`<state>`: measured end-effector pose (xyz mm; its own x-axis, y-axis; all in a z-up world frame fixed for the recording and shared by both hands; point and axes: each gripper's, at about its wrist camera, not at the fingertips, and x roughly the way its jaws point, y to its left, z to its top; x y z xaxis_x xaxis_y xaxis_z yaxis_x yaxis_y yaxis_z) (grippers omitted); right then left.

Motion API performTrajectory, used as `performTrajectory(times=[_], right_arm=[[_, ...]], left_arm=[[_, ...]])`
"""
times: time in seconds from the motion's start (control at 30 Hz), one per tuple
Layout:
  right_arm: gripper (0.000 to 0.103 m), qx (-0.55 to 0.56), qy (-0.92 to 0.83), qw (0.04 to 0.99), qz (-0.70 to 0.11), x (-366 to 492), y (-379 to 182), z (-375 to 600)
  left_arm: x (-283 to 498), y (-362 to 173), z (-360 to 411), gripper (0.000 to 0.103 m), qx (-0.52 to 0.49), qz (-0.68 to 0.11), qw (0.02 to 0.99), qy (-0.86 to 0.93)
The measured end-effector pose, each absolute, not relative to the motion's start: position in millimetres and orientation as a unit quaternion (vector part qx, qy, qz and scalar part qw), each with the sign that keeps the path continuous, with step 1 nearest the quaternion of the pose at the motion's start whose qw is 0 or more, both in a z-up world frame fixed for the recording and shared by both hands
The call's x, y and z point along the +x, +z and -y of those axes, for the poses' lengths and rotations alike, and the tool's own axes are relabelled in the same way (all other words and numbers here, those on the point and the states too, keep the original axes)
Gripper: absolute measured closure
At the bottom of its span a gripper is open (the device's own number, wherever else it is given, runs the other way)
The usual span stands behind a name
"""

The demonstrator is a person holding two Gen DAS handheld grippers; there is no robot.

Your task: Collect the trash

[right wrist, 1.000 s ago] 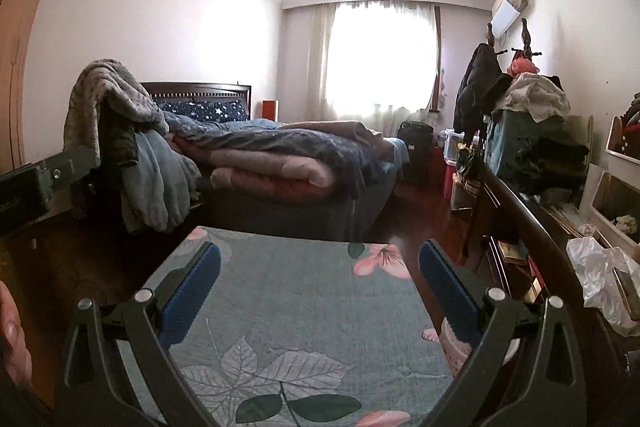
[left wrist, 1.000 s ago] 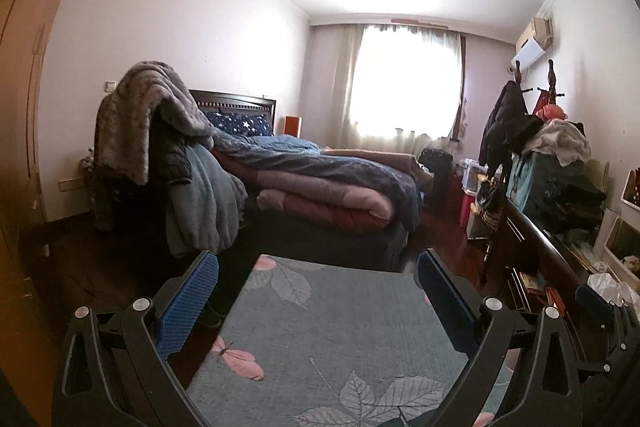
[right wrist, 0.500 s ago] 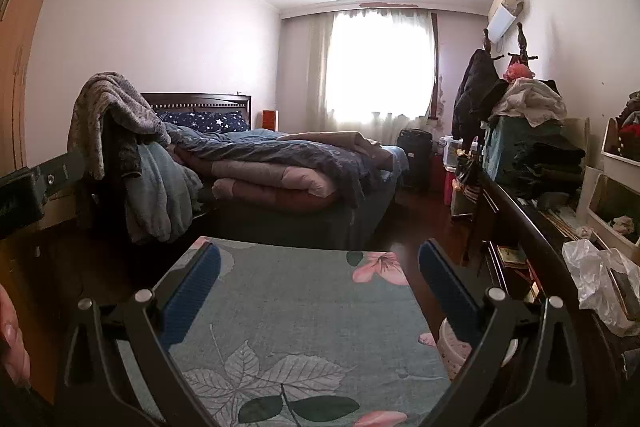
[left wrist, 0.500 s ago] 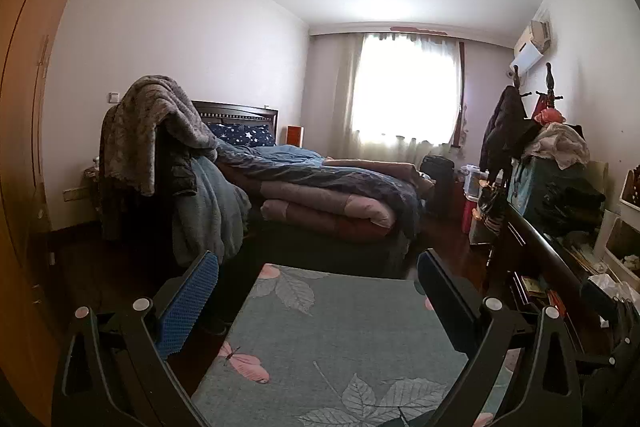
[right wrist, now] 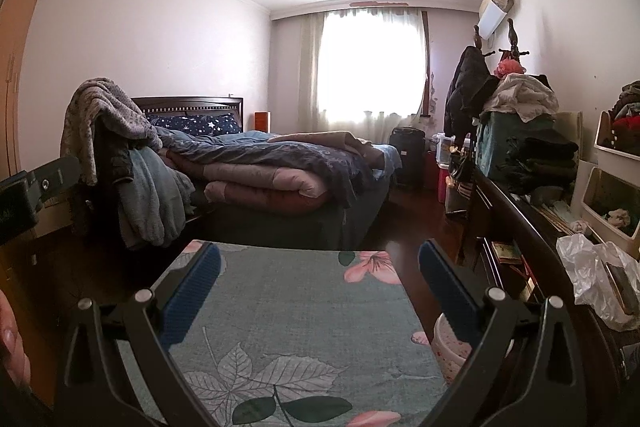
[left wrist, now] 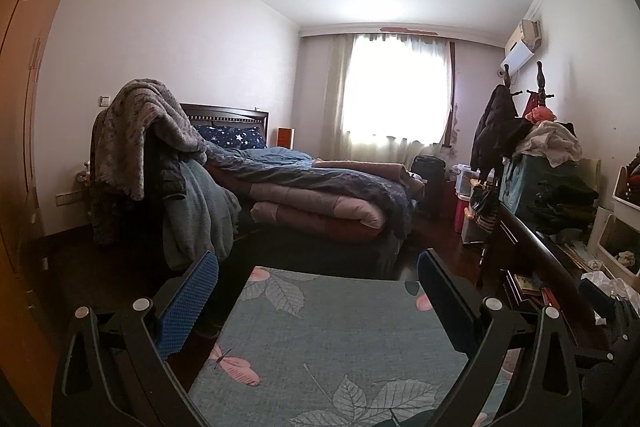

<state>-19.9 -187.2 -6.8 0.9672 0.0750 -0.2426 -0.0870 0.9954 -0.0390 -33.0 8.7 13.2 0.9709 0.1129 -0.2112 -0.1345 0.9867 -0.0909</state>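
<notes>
Here left gripper [left wrist: 318,263], right gripper [right wrist: 319,255] both spread, empty; cup [right wrist: 450,345] half-hidden behind right finger.

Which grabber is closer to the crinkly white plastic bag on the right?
Right. The right gripper has the plastic bag large and close on its right side. The left gripper sees that bag small at its far right edge, beyond the other gripper.
</notes>
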Motion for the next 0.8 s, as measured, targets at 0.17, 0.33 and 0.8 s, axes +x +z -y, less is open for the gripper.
performTrajectory(times=[0.17, 0.33, 0.8], right_arm=[[0.003, -0.025, 0.041, 0.991, -0.122, -19.4, -6.8, 186.6], [0.003, -0.026, 0.041, 0.991, -0.121, -19.4, -6.9, 185.9], [0.003, -0.032, 0.040, 0.991, -0.122, -20.9, -9.2, 189.8]], left_arm=[[-33.4, 12.8, -8.9, 0.004, -0.057, -0.106, 0.991, 0.060], [-33.1, 13.0, -10.5, 0.004, -0.059, -0.107, 0.991, 0.059], [-33.7, 12.7, -11.4, 0.004, -0.060, -0.106, 0.991, 0.056]])
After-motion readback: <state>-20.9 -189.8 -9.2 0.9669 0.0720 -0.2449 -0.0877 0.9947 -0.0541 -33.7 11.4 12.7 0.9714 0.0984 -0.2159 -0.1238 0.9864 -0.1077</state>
